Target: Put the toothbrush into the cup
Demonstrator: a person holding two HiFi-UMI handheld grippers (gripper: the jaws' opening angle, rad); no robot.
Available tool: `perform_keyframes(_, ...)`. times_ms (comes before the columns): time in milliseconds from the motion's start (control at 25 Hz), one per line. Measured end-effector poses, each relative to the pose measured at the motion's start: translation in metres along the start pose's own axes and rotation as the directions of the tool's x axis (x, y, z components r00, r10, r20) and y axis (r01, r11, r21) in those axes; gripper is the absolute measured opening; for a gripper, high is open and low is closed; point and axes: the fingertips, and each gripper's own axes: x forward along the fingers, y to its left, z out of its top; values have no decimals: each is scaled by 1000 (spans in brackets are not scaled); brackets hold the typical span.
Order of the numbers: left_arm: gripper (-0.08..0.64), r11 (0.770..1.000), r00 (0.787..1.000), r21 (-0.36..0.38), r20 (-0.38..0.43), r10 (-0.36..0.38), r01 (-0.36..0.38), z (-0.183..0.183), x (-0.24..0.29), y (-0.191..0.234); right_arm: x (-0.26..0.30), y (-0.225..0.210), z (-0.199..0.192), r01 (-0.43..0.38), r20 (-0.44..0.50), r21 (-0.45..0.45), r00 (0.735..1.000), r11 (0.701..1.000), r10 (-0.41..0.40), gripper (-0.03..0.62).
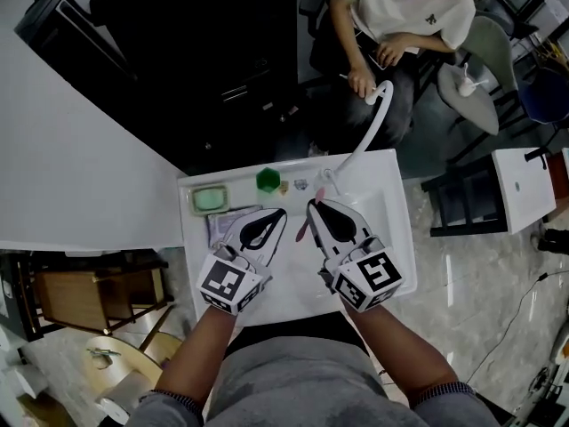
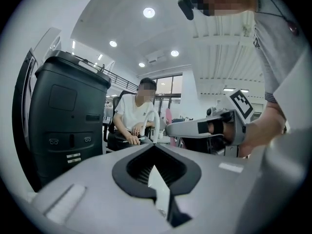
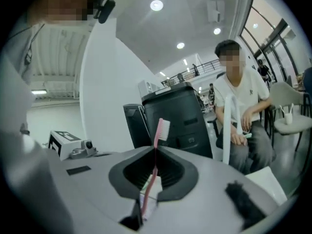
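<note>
A small green cup [image 1: 268, 180] stands at the far edge of the white washstand [image 1: 394, 205]. My right gripper [image 1: 312, 205] is shut on a pink toothbrush [image 3: 156, 152]. The brush stands upright between the pads, with its white bristle head [image 3: 163, 128] sticking out above the jaws. In the head view its pink handle [image 1: 302, 229] shows beside the gripper, to the near right of the cup. My left gripper [image 1: 282, 212] hovers to the left of it with its jaws together and nothing in them; it looks the same in its own view [image 2: 154, 146]. Both are raised above the stand.
A green soap dish [image 1: 210, 199] lies left of the cup, and small items lie to the cup's right. A white curved faucet [image 1: 373, 118] rises at the stand's back. Behind it sits a person [image 1: 404, 16], with a tall black machine [image 1: 196, 52] to the left.
</note>
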Motion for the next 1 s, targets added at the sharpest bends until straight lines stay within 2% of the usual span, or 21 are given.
perform_keyframes(240,3,1000,999,11,37,29,-29,5,-2,23,17,4,14,-67,64,-109,995,992,74,20)
perform_keyframes(480,3,998,995,21,81,50,-52,8,0,43,38,6,18,-120,109,-214,983,969,146,20)
perform_keyframes(760,3,994,991,29,90,101,-104,-1,5,70,67,-2,10,-134,113,-296,978,946,174,20)
perform_keyframes(1000,4,990,986,15,101,135,-137,-12,8,88,93,-5,1,-150,109,-312,975,938,192,20)
